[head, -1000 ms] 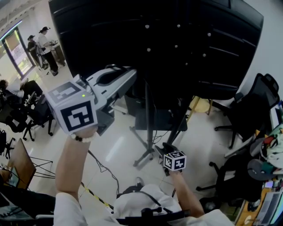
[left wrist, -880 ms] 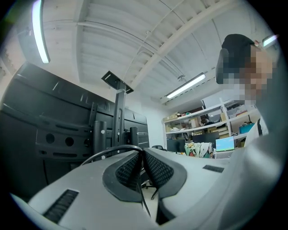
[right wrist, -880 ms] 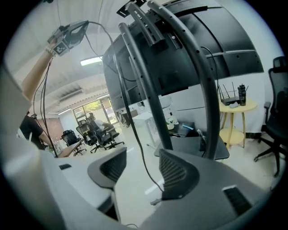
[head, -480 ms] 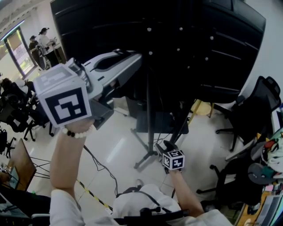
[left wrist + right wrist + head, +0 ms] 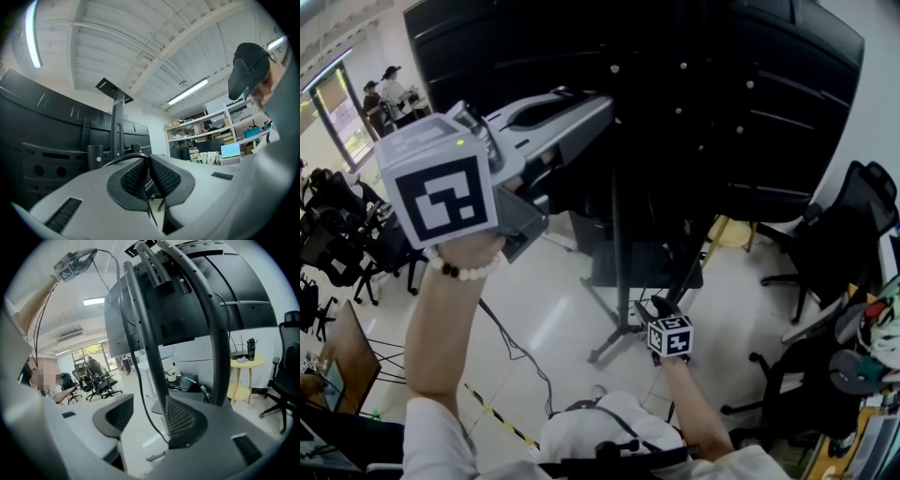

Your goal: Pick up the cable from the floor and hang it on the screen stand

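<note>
My left gripper (image 5: 602, 101) is raised high against the back of the black screen (image 5: 694, 84), shut on a thin black cable (image 5: 123, 157) that loops over its tips and runs down between the pads. The cable (image 5: 510, 345) hangs from it to the floor. The screen stand's pole (image 5: 617, 253) drops to its base beside my right gripper (image 5: 648, 309), which is low down. In the right gripper view the jaws (image 5: 149, 411) are wide and closing, and the cable (image 5: 139, 390) passes between them close to the right pad (image 5: 180, 420), not pinched.
Black office chairs (image 5: 834, 244) stand at the right and more chairs (image 5: 337, 244) at the left. A small yellow round table (image 5: 729, 232) sits behind the stand. People (image 5: 386, 94) are at the far left by a window. Yellow-black tape (image 5: 497, 417) crosses the floor.
My left gripper has risen and moved right, closer to the screen's back, with the cable in it. The right gripper has stayed near the stand's base.
</note>
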The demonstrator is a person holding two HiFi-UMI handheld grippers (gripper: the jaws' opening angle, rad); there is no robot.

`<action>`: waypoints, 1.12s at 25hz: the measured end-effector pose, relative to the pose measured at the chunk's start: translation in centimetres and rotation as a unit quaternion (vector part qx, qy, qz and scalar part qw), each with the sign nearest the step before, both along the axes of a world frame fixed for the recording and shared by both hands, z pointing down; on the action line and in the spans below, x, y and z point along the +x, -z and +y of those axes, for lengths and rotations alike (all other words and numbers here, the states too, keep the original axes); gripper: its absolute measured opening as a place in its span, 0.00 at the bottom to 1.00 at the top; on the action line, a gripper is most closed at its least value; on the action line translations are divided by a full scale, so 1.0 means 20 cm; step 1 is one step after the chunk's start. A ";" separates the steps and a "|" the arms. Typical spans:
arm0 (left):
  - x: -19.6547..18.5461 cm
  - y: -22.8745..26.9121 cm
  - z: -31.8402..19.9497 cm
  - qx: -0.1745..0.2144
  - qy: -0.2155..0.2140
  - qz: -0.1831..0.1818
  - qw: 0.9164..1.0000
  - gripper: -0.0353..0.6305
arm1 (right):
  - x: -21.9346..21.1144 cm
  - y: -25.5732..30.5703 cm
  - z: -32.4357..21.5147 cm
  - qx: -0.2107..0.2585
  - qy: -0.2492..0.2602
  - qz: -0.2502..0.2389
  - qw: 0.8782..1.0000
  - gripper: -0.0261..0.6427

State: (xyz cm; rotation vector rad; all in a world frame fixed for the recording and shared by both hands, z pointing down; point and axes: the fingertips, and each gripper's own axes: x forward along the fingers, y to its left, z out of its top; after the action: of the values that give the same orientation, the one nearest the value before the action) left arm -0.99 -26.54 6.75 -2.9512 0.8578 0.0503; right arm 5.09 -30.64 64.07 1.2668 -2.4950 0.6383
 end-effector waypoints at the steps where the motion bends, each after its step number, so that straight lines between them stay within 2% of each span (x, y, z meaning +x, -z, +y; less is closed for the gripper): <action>1: 0.00 0.00 -0.01 0.000 0.000 -0.001 1.000 0.08 | -0.01 -0.01 -0.01 -0.002 0.001 0.001 1.000 0.39; 9: -0.01 0.03 -0.02 0.003 -0.001 -0.003 1.000 0.08 | -0.12 -0.07 0.01 -0.008 0.029 0.014 0.999 0.36; 11: -0.03 0.03 -0.03 0.003 -0.002 0.000 1.000 0.08 | -0.15 -0.10 0.00 -0.007 0.033 0.015 0.999 0.29; 14: -0.06 0.04 -0.04 0.003 0.001 0.005 1.000 0.08 | -0.19 -0.11 -0.01 0.002 0.034 0.020 0.999 0.07; 18: -0.12 0.03 -0.05 0.007 0.018 -0.003 1.000 0.08 | -0.20 -0.10 0.04 0.007 0.044 0.026 0.999 0.06; 21: -0.20 0.01 -0.06 0.025 0.054 -0.029 0.998 0.08 | -0.18 -0.08 0.08 0.012 0.057 0.040 0.997 0.06; 24: -0.35 -0.01 -0.08 0.048 0.108 -0.057 0.991 0.07 | -0.13 -0.02 0.14 0.019 0.071 0.054 0.996 0.06; 28: -0.55 -0.01 -0.11 0.046 0.149 -0.032 0.987 0.08 | -0.02 0.06 0.25 0.023 0.086 0.044 0.995 0.06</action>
State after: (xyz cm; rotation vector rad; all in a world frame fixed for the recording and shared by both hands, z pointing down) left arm -11.92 -28.64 6.88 -2.6915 1.2404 -0.0218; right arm 4.78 -25.64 62.95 1.0560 -2.5235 0.4758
